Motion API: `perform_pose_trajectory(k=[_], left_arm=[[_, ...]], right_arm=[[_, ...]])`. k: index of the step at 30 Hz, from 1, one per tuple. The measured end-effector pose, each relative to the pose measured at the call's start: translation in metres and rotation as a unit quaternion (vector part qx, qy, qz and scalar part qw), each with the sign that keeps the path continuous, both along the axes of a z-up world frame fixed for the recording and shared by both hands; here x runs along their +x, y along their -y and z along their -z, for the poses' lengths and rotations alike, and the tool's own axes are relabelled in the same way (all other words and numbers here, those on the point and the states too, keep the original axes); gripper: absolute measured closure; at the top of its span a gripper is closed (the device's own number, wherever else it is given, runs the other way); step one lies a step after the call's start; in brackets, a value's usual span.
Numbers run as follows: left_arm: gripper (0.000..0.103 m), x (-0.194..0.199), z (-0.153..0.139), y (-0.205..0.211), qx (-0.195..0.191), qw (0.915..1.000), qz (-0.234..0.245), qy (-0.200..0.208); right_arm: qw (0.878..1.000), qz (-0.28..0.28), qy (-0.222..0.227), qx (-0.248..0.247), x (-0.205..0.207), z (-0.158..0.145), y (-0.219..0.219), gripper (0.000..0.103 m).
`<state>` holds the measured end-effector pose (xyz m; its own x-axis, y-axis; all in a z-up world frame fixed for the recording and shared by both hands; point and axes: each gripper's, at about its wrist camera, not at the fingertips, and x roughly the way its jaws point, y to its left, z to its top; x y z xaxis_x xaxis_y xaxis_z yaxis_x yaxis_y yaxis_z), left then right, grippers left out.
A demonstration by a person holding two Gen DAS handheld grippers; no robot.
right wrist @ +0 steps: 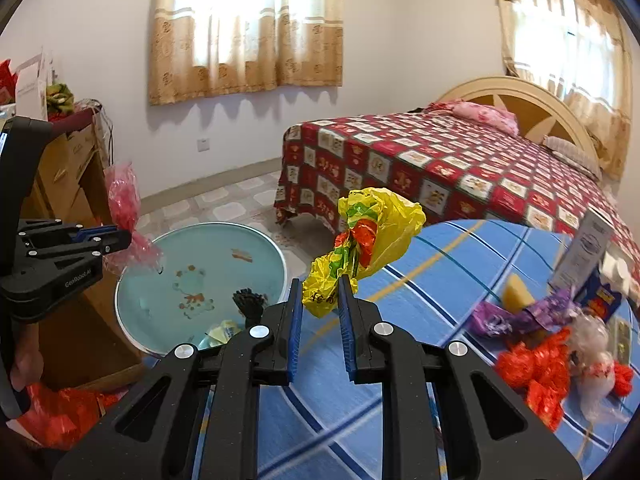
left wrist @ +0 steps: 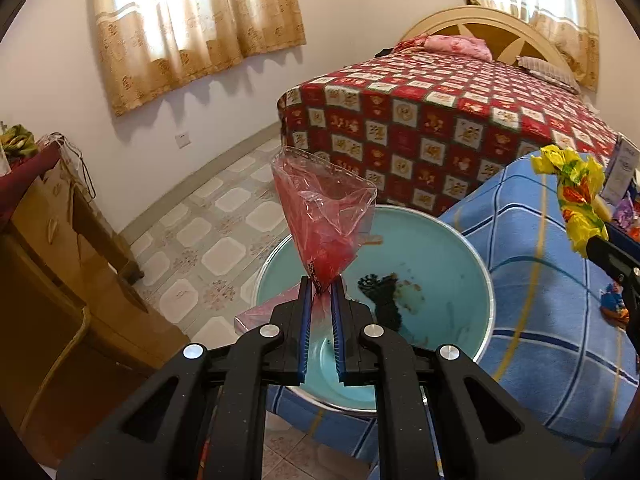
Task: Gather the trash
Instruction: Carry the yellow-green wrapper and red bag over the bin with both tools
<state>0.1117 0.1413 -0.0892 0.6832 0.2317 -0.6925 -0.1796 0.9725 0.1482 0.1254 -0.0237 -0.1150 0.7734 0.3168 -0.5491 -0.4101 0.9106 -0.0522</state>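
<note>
Trash in both grippers, held up near the teal basin [left wrist: 472, 264].

Left gripper [left wrist: 322, 292] pinches a crumpled red-clear plastic bag [left wrist: 320, 220] by its lower end, above the basin. Right gripper [right wrist: 319, 294] clamps a yellow plastic bag [right wrist: 372, 240] with red and green print, just right of the basin, over the blue checked cloth [right wrist: 420, 360]. Basin sits at that cloth's edge, with a black scrap [right wrist: 248, 302] and bits inside. More wrappers, purple [right wrist: 520, 314] and red [right wrist: 536, 376], lie well right of the basin.
</note>
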Motion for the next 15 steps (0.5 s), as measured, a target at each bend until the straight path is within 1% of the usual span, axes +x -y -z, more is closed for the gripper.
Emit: perform_pose_trajectory(k=[8, 15], left_arm=[[0.093, -0.001, 0.002, -0.018, 0.005, 0.9998, -0.019, 0.0], [0.093, 0.002, 0.007, -0.03, 0.004, 0.9994, -0.033, -0.006]], right_arm=[[1.0, -0.027, 0.0, -0.014, 0.01, 0.002, -0.033, 0.085], [0.999, -0.041, -0.002, -0.019, 0.013, 0.006, -0.05, 0.085]])
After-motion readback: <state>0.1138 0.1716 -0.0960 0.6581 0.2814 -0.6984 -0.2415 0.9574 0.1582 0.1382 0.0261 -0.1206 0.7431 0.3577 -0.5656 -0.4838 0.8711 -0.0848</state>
